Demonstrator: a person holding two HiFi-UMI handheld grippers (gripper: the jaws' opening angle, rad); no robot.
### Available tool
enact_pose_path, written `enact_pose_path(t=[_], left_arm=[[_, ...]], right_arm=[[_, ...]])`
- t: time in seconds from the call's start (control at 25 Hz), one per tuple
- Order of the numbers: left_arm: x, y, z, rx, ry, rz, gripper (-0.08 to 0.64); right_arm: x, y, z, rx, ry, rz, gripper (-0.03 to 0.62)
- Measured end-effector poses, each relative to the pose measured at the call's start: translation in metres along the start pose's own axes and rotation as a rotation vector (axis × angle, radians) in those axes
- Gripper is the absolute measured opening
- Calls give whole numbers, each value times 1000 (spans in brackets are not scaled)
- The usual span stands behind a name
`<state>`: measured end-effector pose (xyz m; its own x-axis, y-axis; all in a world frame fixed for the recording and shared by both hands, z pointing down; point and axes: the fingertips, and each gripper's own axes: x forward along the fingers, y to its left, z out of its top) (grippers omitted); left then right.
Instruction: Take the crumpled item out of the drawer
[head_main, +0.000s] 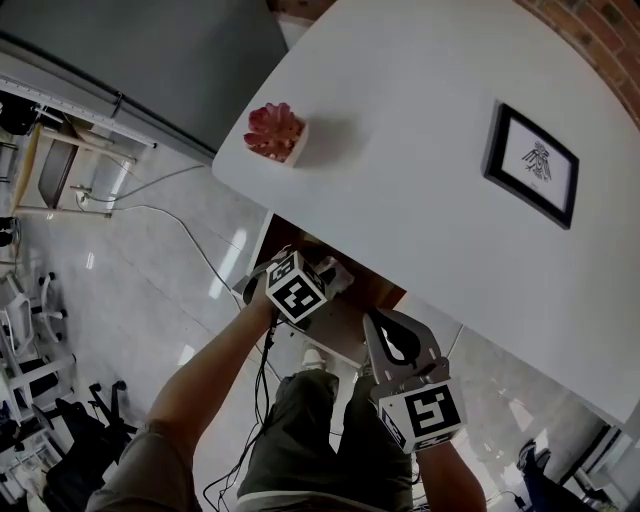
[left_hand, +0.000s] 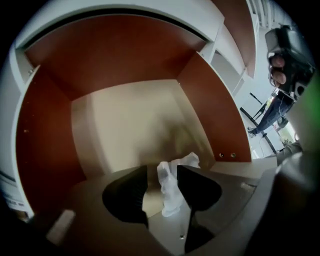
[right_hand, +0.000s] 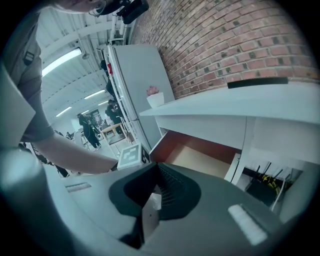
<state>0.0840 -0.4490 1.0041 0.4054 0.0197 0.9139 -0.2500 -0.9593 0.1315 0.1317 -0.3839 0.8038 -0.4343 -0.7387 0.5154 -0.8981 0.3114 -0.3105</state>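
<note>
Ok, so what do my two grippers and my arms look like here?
The left gripper and right gripper have grey bodies and black ribbed jaw pads, each with a white cube of black square markers. A short grey sleeve is on the left arm.

On the table (head_main: 420, 200) a potted plant (head_main: 275, 132) stands at the left and a framed picture (head_main: 532, 163) lies at the right, while under its front edge the open drawer (left_hand: 125, 125) holds a paper wad (left_hand: 172, 185).
</note>
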Motion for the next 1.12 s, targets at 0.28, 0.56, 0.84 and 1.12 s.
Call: enact_pose_path(t=[0.28,0.56,0.84,1.12], left_arm=[[16,-9,0,38,43,-36,58],[-5,-20,5,68,17,-33,25],[-69,-32,17,-4,-61,10,21],[-177,-52,33,-62,-155,64,21]], right_arm=[[-1,-1,-9,16,6,-6,29],[-13,-5,-2,24,15,-21,29],[-44,13,33,12,17,-29,29],[-89,47,96,-25,-5,-46,29]])
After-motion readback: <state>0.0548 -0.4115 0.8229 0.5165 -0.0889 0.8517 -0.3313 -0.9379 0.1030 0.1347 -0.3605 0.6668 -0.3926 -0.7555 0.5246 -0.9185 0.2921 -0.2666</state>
